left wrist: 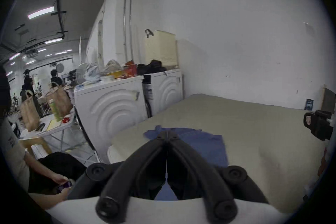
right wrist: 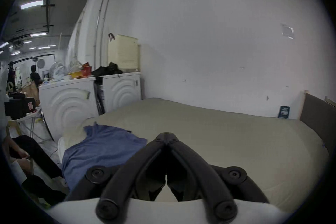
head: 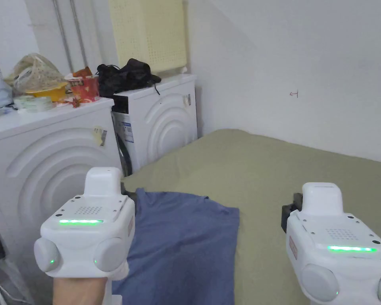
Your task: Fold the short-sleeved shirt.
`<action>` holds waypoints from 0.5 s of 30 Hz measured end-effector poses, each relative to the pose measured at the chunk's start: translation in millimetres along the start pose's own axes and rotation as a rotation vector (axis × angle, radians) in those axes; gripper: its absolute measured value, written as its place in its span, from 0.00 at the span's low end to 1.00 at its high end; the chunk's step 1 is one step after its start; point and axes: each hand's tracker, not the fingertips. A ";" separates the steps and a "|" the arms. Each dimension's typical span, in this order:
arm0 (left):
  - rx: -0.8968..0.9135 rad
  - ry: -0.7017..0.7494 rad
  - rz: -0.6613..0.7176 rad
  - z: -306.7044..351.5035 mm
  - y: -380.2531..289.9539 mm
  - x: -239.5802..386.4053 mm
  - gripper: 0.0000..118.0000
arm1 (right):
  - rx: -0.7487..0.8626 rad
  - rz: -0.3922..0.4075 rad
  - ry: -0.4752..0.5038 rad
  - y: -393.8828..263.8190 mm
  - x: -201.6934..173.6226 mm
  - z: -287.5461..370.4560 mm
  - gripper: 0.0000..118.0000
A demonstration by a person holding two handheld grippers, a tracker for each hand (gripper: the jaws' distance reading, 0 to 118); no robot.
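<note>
A blue short-sleeved shirt lies spread on the olive-green bed, near its left edge. In the left gripper view my left gripper is shut, jaws pressed together with nothing between them, held above the shirt. The right gripper view has my right gripper shut and empty too, over bare bed, with the shirt to its left. In the head view the white housings of the left and right grippers hide their jaws.
Two white washing machines stand left of the bed, with clutter, dark clothes and a cream basket on top. A white wall runs behind. A person sits at the left. A headboard bounds the bed's right end.
</note>
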 end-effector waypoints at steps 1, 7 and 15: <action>0.001 0.004 -0.001 0.1 -0.8 -0.7 0.01 | 0.001 -0.001 0.005 -0.5 -1.8 -1.2 0.00; -0.014 -0.017 -0.010 -7.2 -5.0 13.7 0.01 | -0.012 0.018 0.005 -2.4 -4.1 -8.1 0.00; -0.159 -0.103 -0.023 -89.7 -28.6 49.1 0.01 | -0.077 0.028 0.009 -27.6 -5.6 -38.0 0.00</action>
